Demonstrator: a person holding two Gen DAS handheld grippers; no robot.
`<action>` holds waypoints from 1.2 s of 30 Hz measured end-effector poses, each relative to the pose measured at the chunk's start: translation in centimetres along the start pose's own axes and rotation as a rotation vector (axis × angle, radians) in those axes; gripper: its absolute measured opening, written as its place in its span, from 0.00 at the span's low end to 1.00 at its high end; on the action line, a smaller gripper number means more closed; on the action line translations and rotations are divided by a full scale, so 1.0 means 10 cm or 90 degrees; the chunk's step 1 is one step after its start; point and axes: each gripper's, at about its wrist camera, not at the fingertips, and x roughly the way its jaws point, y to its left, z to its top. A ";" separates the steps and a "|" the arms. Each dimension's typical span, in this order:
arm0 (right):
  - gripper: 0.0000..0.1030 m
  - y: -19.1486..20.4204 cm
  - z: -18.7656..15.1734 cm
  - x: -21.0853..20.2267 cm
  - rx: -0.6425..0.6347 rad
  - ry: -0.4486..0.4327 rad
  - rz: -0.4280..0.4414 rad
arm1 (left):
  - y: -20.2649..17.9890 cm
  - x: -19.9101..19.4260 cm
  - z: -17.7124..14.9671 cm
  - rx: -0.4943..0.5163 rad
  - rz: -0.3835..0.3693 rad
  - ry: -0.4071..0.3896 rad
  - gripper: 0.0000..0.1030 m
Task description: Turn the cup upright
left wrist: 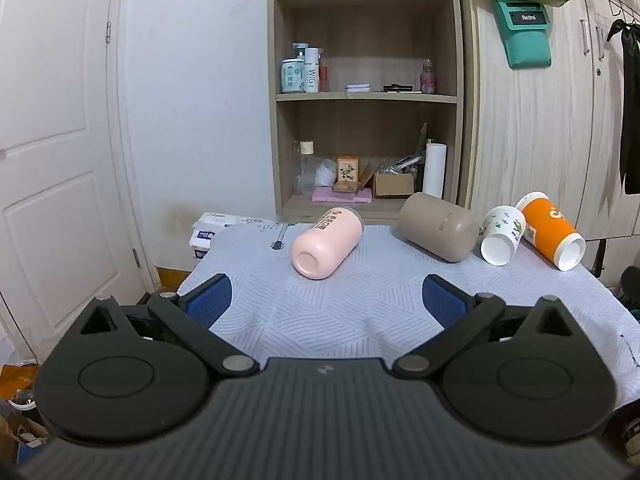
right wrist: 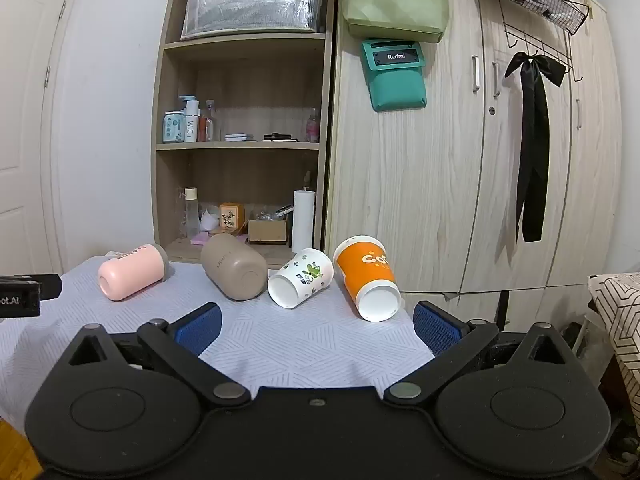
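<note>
Four cups lie on their sides in a row along the far part of the cloth-covered surface [left wrist: 360, 312]: a pink cylindrical cup [left wrist: 326, 242] at the left, then a taupe rounded plastic cup [left wrist: 438, 226], a white paper cup with green print [left wrist: 502, 234], and an orange paper cup [left wrist: 550, 230] at the right, the last two with their bases toward the viewer. The left gripper [left wrist: 327, 300] hovers near the pink cup, jaws wide apart and empty. The right gripper [right wrist: 316, 326] sits near the paper cups, also spread and holding nothing. A wooden open shelf unit [right wrist: 240, 144] stands behind.
</note>
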 end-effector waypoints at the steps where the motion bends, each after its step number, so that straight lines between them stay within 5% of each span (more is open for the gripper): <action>1: 1.00 0.00 0.00 0.00 -0.001 0.001 0.000 | 0.00 0.00 0.00 0.001 -0.001 0.000 1.00; 36: 1.00 -0.01 -0.02 0.05 -0.004 0.054 -0.010 | 0.04 0.07 -0.06 0.013 -0.037 0.048 1.00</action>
